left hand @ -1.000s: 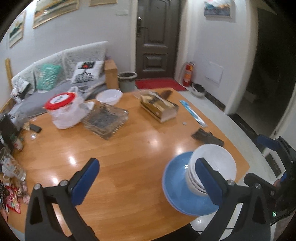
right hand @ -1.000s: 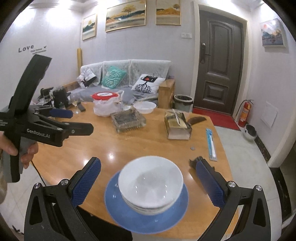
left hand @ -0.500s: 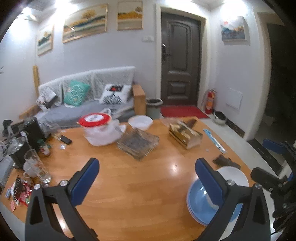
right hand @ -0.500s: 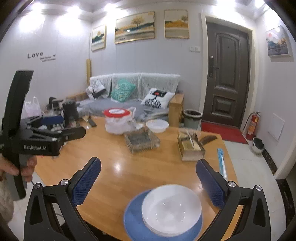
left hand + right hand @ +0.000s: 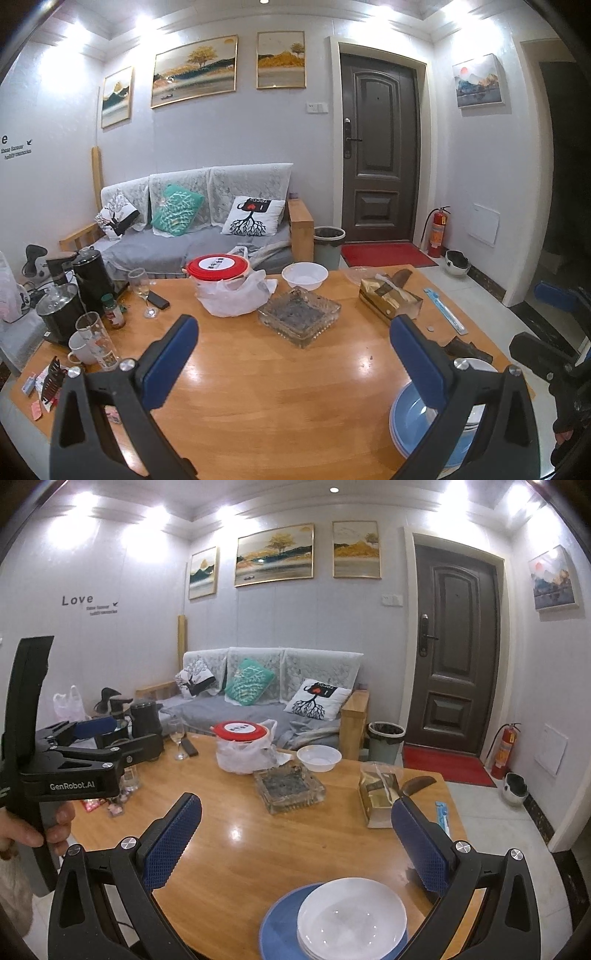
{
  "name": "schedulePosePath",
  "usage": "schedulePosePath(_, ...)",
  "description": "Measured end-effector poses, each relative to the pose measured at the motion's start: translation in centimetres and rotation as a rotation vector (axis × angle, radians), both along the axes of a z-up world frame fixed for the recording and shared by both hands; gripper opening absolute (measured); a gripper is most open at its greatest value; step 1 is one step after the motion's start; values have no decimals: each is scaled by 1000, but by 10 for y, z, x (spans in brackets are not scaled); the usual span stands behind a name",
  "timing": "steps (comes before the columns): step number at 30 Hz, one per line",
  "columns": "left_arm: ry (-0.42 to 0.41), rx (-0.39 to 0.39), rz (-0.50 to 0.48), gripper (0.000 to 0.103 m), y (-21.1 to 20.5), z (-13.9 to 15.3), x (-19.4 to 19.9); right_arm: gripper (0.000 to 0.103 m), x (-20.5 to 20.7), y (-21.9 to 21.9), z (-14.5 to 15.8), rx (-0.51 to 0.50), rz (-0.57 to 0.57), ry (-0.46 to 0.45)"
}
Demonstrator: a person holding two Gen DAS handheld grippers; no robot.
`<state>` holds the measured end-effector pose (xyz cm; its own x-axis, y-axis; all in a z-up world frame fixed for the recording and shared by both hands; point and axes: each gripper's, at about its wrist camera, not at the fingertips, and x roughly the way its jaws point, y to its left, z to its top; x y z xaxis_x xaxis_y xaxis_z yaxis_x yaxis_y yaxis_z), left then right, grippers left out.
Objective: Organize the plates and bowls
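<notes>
A stack of white bowls (image 5: pixel 351 919) sits on a blue plate (image 5: pixel 275 932) at the near edge of the wooden table (image 5: pixel 240 853). The plate (image 5: pixel 410 421) and a white bowl rim (image 5: pixel 480 365) also show in the left wrist view, partly behind a finger. One more white bowl (image 5: pixel 318 757) stands at the far side of the table, also seen in the left wrist view (image 5: pixel 304 275). My right gripper (image 5: pixel 295 849) is open and empty, above and behind the stack. My left gripper (image 5: pixel 291 362) is open and empty over the table's middle.
A glass tray (image 5: pixel 299 317), a red-lidded container in a plastic bag (image 5: pixel 221 280), a tissue box (image 5: pixel 389 301), a blue strip (image 5: pixel 445 310) and a comb lie on the table. Glasses, a mug and kettles (image 5: pixel 88 280) crowd the left end. Sofa and door behind.
Both grippers have risen and pulled back from the stacked bowls and plate, tilting up toward the room. The stack stays at the table's near edge. Both stay open.
</notes>
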<state>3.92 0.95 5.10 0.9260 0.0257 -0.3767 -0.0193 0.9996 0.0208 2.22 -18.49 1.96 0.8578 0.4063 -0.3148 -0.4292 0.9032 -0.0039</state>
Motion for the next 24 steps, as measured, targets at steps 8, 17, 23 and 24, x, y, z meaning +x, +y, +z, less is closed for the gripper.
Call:
schedulePosePath(8, -14, 8, 15, 103, -2, 1, -4, 102, 0, -2, -1, 4, -3, 2)
schedulePosePath(17, -20, 13, 16, 103, -4, 3, -4, 102, 0, -3, -1, 11, -12, 8)
schedulePosePath(23, -26, 13, 21, 103, -6, 5, -5, 102, 0, -2, -1, 13, -14, 8)
schedulePosePath(24, -26, 14, 20, 103, -5, 5, -5, 102, 0, -2, -1, 16, -13, 9)
